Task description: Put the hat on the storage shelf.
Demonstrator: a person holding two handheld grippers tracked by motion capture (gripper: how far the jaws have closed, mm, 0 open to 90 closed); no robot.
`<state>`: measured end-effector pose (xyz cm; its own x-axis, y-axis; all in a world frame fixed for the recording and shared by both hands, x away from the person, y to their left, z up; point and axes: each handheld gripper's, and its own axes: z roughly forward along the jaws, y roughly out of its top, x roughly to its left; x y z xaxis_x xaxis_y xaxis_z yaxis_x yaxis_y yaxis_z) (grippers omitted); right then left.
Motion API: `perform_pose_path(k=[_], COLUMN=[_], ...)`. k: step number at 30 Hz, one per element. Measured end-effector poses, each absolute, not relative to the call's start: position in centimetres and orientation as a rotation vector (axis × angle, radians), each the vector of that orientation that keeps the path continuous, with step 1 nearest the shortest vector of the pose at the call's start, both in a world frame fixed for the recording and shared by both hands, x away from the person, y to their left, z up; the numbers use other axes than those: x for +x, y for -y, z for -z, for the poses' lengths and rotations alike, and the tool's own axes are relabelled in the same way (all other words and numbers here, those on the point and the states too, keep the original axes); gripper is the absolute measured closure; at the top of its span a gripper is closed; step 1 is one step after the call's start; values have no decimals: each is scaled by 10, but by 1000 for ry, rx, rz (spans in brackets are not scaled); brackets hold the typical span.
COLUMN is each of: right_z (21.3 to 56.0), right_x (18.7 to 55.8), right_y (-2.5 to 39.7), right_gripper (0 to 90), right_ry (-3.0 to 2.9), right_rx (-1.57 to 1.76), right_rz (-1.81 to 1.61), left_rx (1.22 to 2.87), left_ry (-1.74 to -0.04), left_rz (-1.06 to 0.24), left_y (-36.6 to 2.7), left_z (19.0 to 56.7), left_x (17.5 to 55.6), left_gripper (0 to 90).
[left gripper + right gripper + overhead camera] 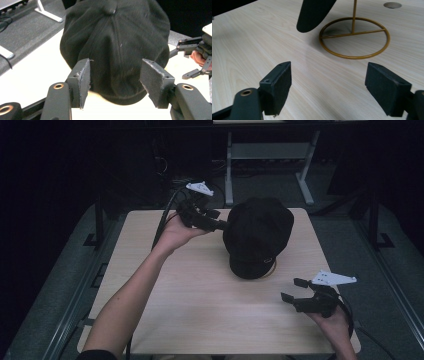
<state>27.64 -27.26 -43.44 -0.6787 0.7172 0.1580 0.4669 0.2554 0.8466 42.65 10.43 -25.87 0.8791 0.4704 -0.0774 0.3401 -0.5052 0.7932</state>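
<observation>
Centre frame, the black cap [258,236] sits on a gold stand [354,37]. The left gripper [220,225], jaws apart, reaches its back; nothing gripped yet. The right gripper [295,290] waits agape, lower right.

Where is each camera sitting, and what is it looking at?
High view: above the person's side, looking forward and down at the table, black cap, both forearms.
Left gripper view: rides the left hand-held gripper, facing the cap; its two jaws are apart.
Right gripper view: rides the right hand-held gripper, low over the table, facing the gold stand.
Shared: the left gripper view and high view both show the right hand-held gripper.
</observation>
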Motion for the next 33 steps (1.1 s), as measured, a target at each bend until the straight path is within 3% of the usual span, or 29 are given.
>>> perform_pose_path(k=[33], right_z=[433], right_x=[278], right_y=[253], right_gripper=[201], right_ry=[-2289], right_rx=[1074], right_rz=[-1366], left_rx=[2080], left_ry=[-643], left_rz=[-186], left_y=[-184], left_z=[297], left_x=[375], left_gripper=[367])
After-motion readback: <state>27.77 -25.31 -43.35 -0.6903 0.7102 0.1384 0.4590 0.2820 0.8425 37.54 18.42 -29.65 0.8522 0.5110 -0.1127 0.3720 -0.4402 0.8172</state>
